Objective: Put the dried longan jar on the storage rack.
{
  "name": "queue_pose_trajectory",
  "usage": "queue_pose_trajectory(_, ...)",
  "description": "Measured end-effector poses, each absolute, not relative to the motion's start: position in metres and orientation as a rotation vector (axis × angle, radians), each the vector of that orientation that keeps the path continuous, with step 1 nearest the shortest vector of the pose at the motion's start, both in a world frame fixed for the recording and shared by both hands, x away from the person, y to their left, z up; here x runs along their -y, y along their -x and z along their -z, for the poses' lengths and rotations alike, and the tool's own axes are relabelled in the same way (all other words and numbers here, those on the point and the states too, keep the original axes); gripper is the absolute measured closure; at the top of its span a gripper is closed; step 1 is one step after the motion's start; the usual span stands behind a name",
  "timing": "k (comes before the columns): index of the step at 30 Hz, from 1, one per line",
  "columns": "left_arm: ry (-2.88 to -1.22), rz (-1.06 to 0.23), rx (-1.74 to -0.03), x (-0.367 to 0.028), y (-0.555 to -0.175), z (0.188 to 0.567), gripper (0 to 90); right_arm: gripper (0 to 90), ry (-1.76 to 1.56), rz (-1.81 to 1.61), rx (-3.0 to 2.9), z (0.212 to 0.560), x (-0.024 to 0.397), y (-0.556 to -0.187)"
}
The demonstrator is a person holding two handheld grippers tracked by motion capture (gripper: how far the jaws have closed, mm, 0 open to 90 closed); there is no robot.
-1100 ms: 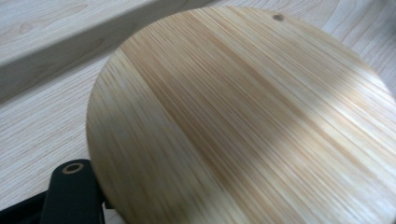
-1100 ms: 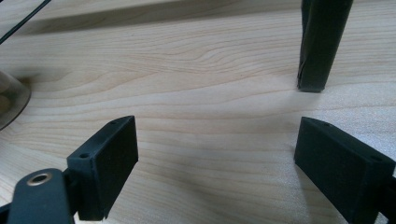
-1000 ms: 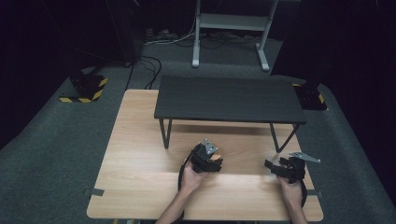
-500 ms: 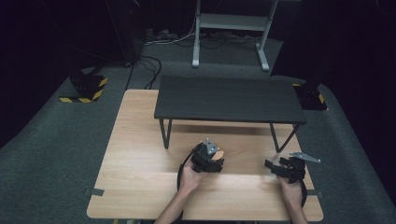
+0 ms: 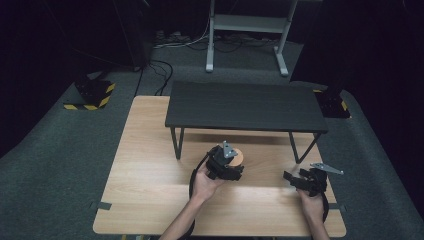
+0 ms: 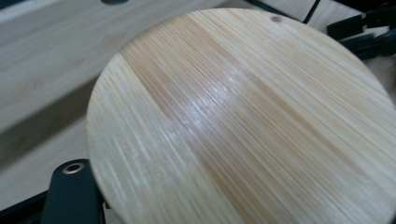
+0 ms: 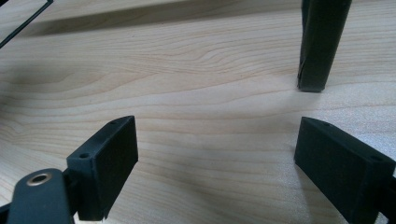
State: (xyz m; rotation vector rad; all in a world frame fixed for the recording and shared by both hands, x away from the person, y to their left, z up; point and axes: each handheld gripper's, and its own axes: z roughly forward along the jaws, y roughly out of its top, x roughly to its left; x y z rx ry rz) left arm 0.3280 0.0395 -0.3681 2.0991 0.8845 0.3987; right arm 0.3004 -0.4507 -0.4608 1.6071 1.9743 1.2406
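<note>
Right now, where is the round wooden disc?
In the high view, the round wooden disc is at the left gripper, mid-table, just in front of the black shelf.

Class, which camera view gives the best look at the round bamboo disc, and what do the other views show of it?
The left gripper view shows the round bamboo disc best: close up, its grain and glossy face are plain. In the high view just a small part of it peeks from behind the left gripper. The right gripper view looks elsewhere, at bare table.
</note>
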Motion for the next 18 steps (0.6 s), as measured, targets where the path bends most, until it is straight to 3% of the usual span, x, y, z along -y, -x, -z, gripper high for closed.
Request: queue_pose_trajectory(18, -2.128, -0.343, -0.736, -0.049, -0.335, 0.287, 25.5, 12.8, -1.608, -1.240, -1.973, 0.461, 0.450, -0.300)
